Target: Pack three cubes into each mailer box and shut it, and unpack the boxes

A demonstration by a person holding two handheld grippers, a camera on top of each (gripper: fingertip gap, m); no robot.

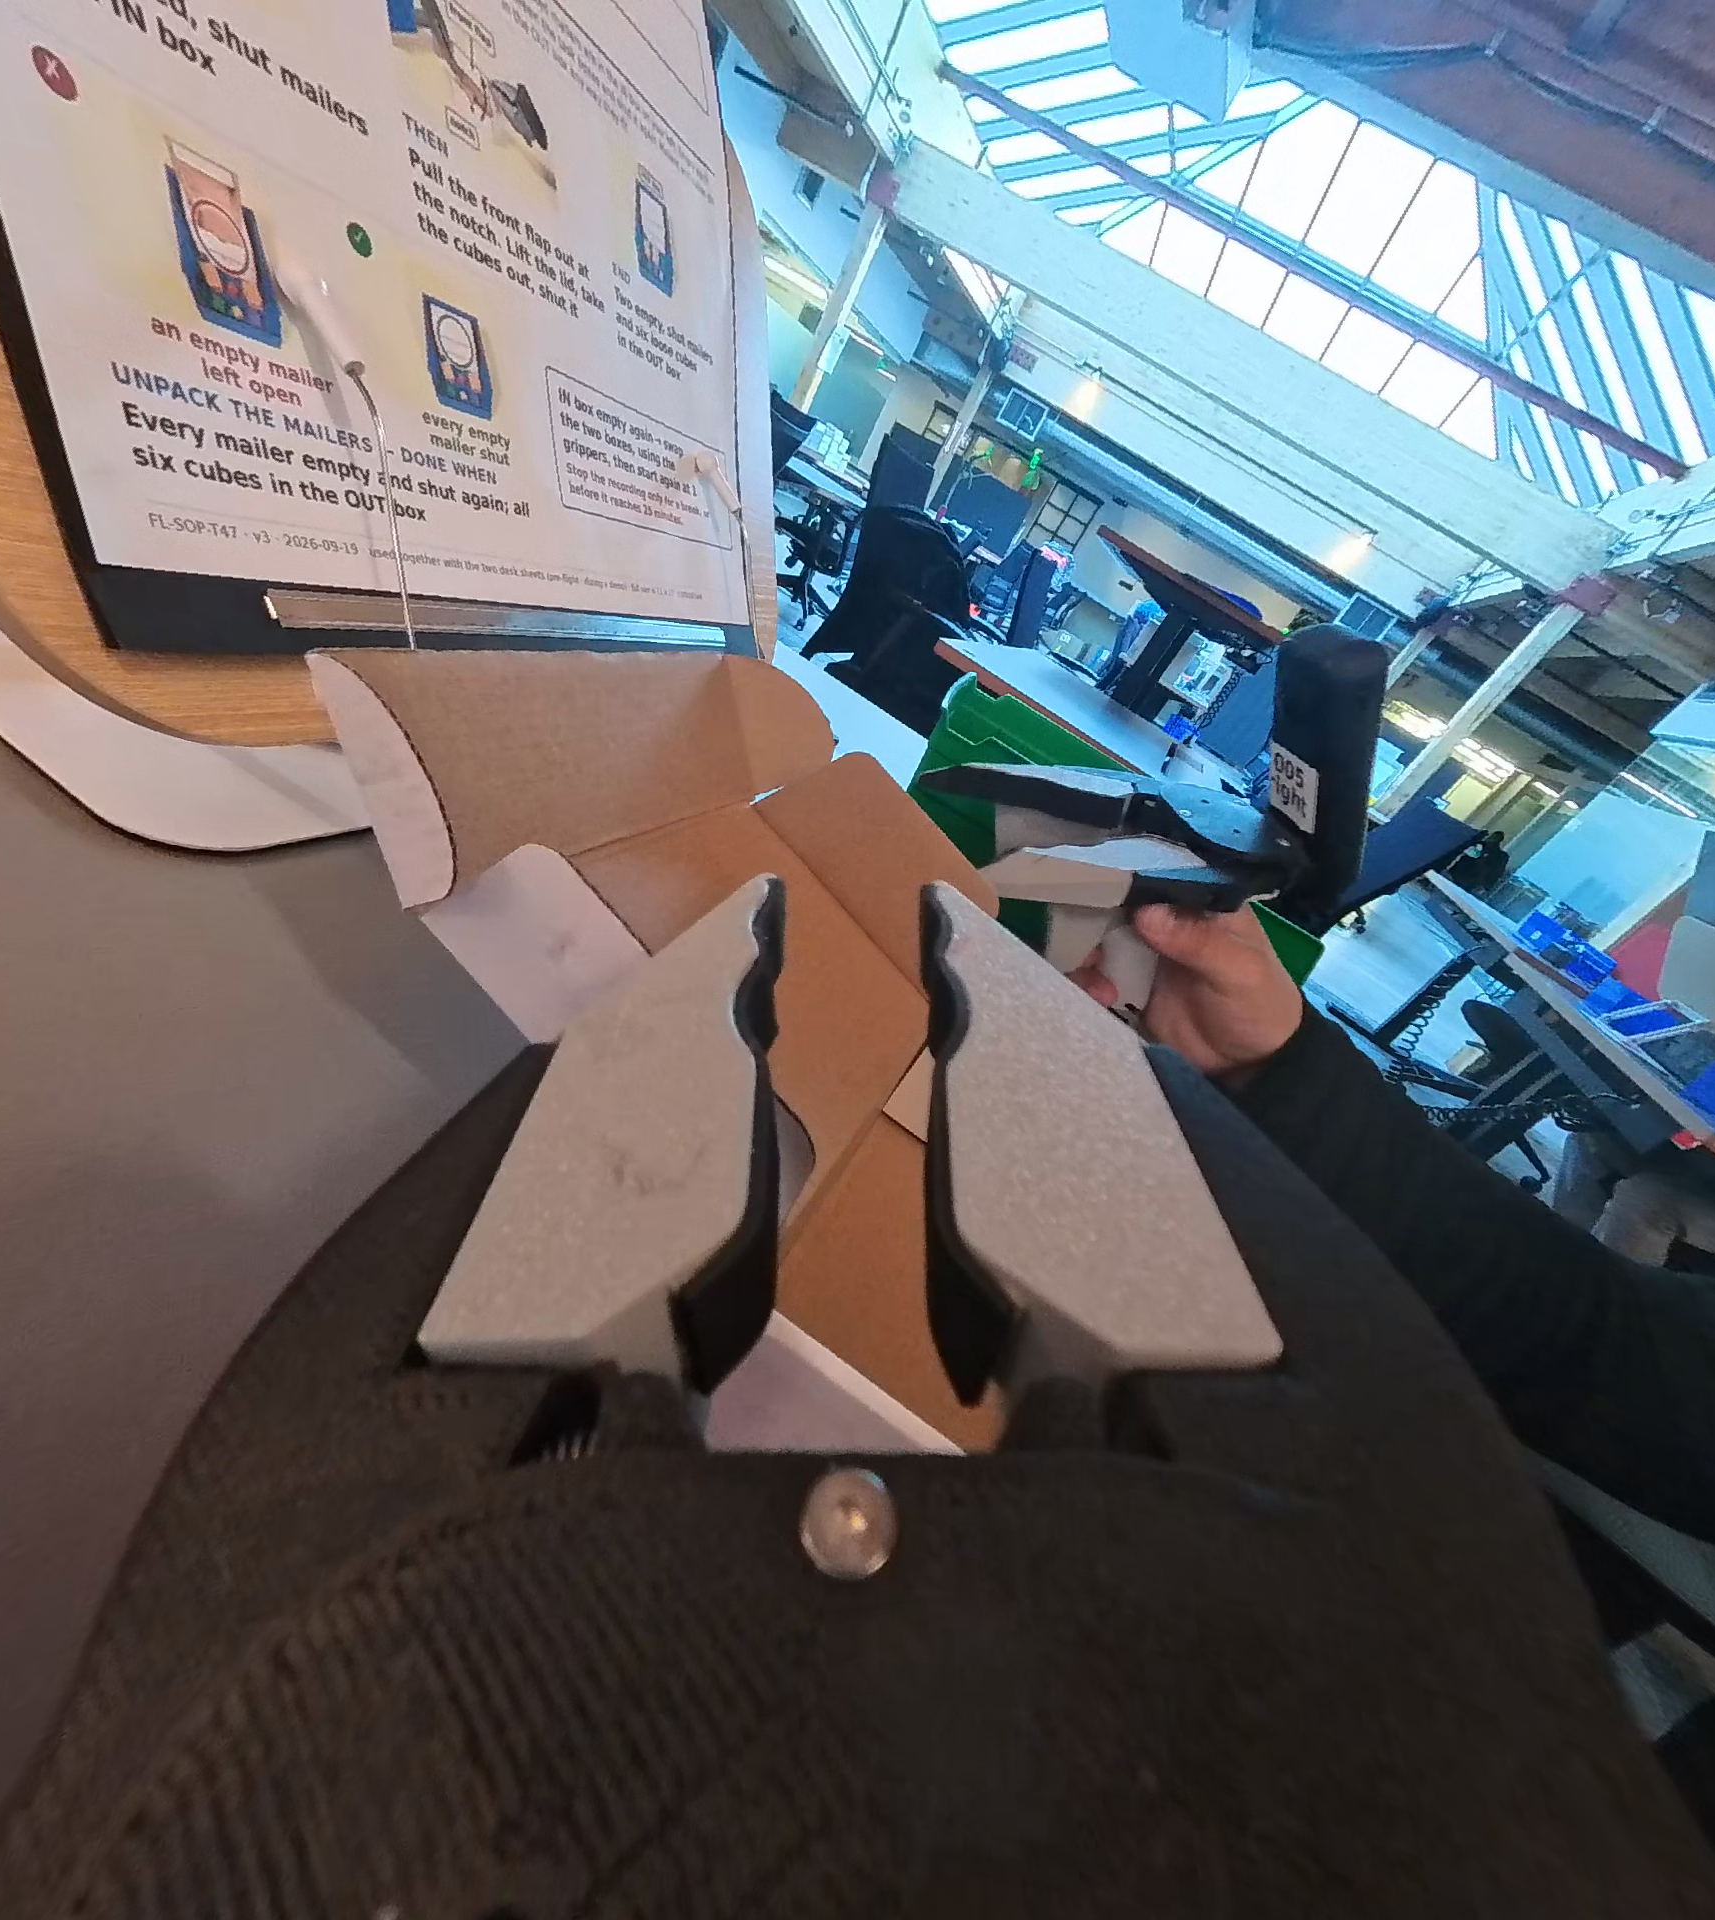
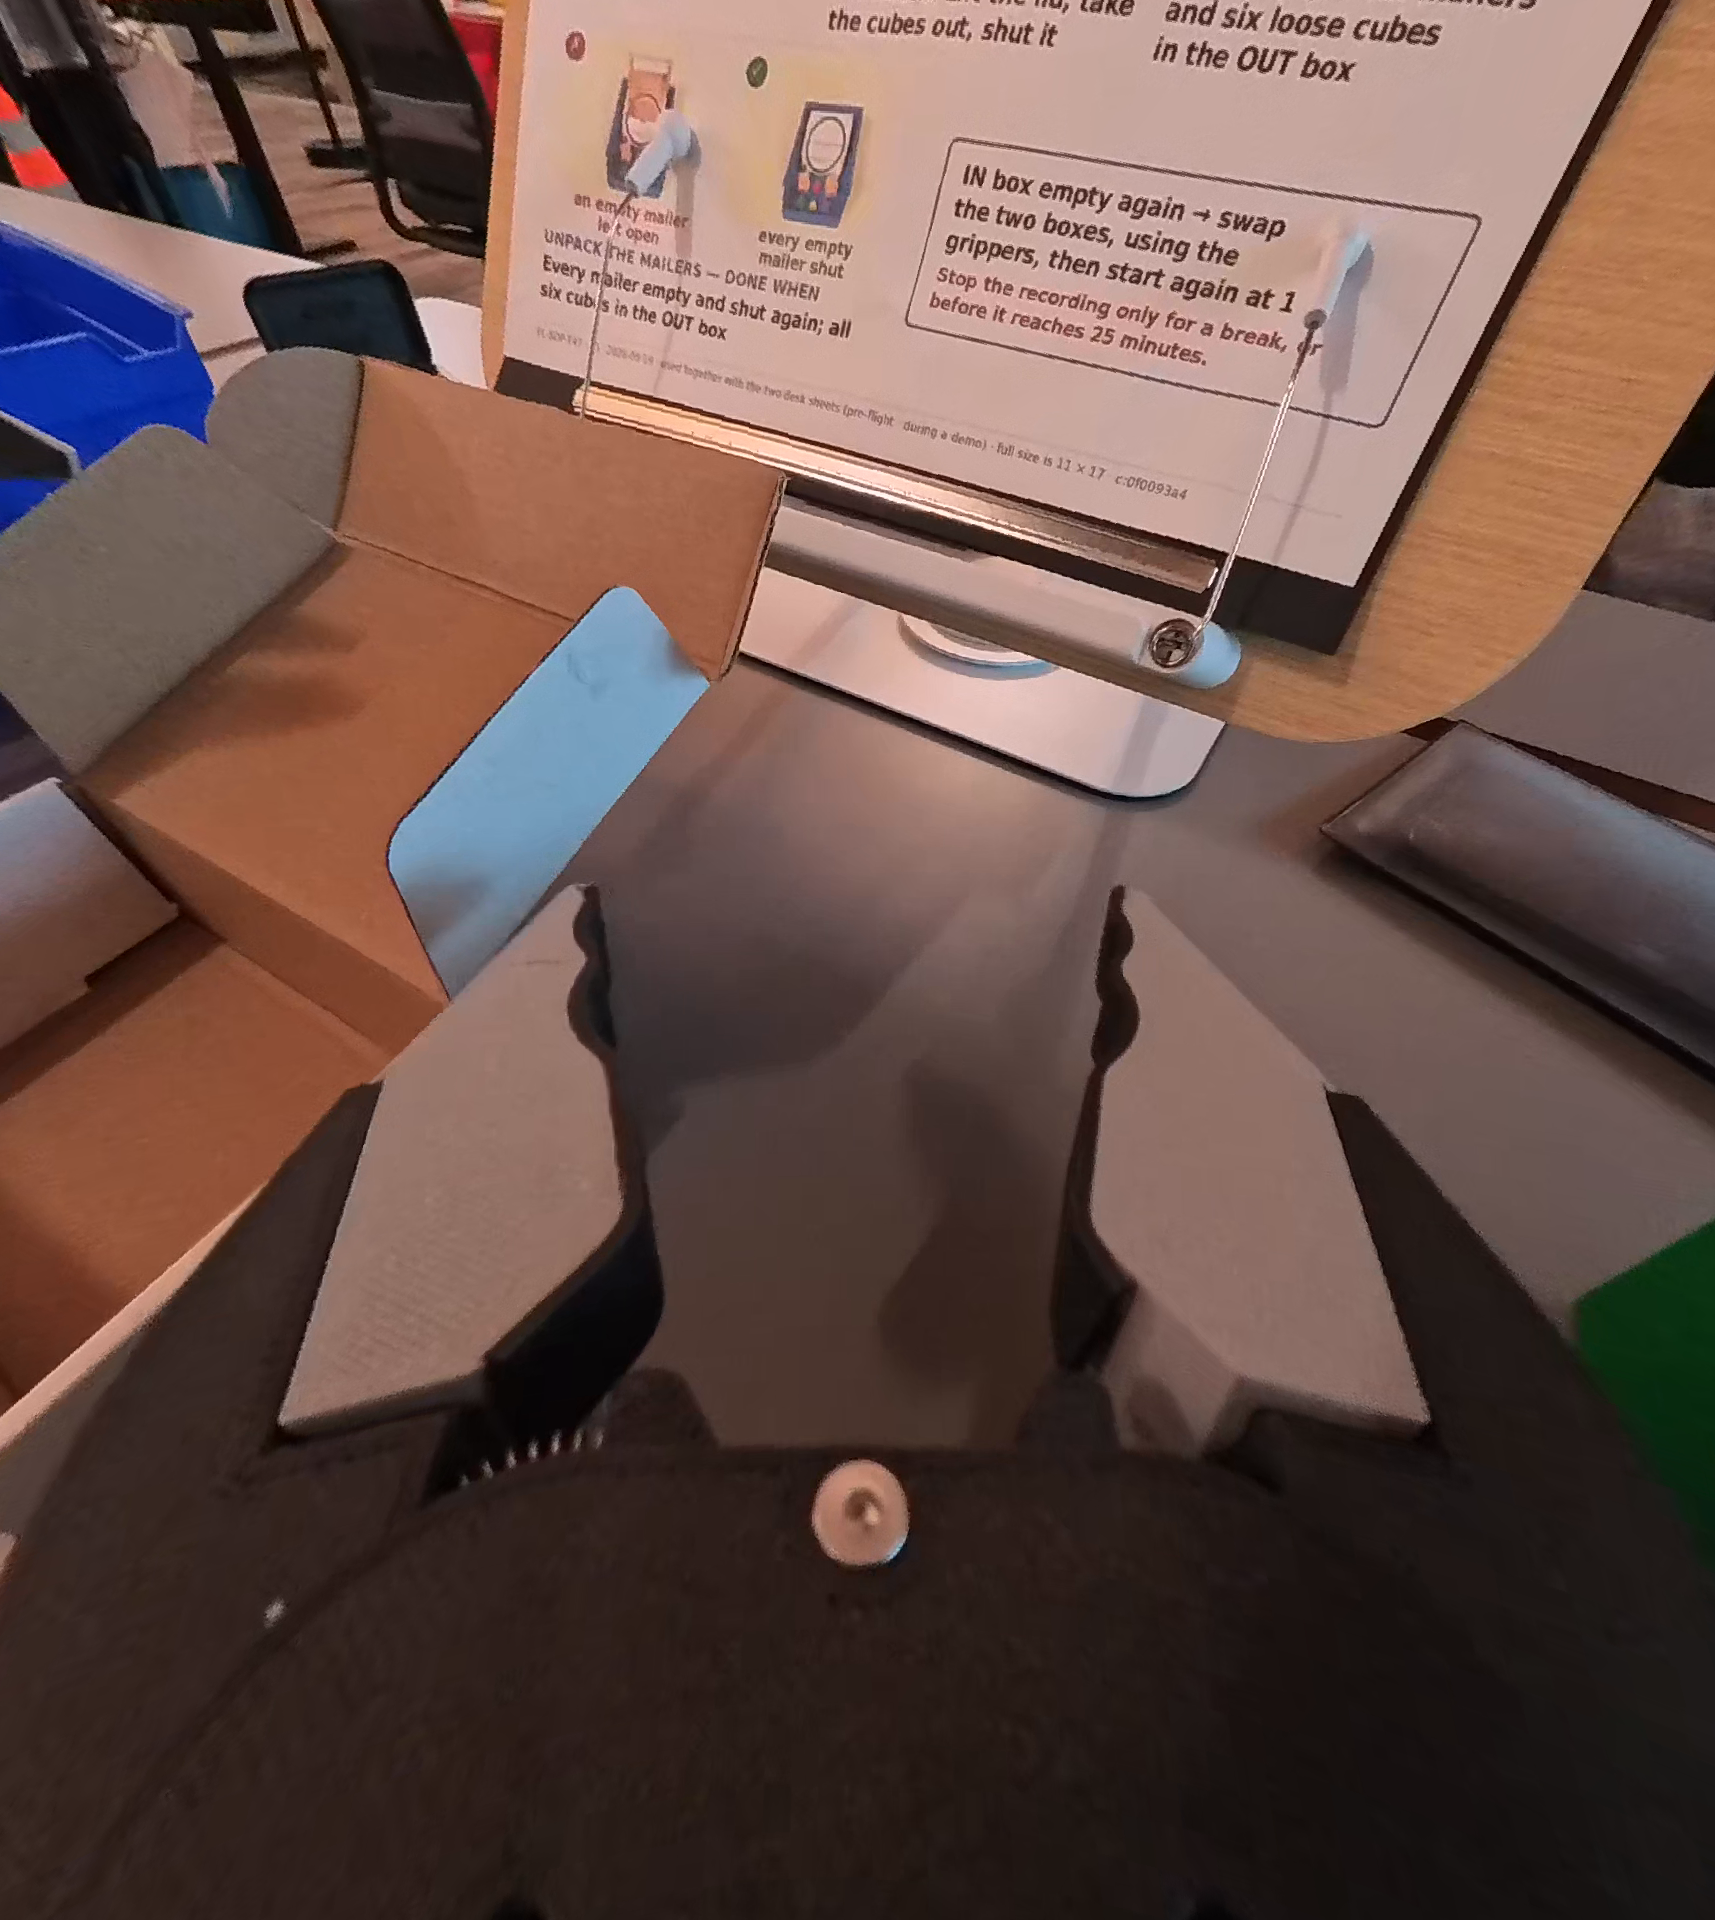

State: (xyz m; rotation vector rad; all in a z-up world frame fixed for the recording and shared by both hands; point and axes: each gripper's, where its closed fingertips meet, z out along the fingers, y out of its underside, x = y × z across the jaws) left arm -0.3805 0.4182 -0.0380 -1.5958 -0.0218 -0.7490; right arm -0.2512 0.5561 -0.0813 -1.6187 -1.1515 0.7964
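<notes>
Mailer box [image 1: 832,997]: brown cardboard with a white outside, seen open on the grey table [image 2: 884,935], in front of the instruction board.
Mailer lid [image 2: 562,499]: raised and leaned back toward the board; its side flaps [image 2: 541,769] are folded out, and the inside is turned toward the grippers.
Long axis: cannot be told from these views; the open mouth is seen facing up.
Contents: no cube is seen in the part of the interior that shows.
Instruction board [image 2: 1144,260]: a printed sheet with small pictures, mounted on a wood-edged stand and held by wire clips; writing is present but is not reproduced here.
Gripper tag: a small white label is carried on the right gripper's black handle in the left wrist view; its wording is not given.
Left gripper [image 1: 853,914]: jaws parted a little, held over the open box with nothing between them; whether the fingers touch the cardboard cannot be told.
Right gripper [image 2: 853,925]: jaws spread wide over bare table just right of the box, nothing held; carried in a hand [image 1: 1206,987].
Green bin [image 1: 967,748]: seen behind the box on the right.
Blue bin [image 2: 22,343]: seen left of the box.
</notes>
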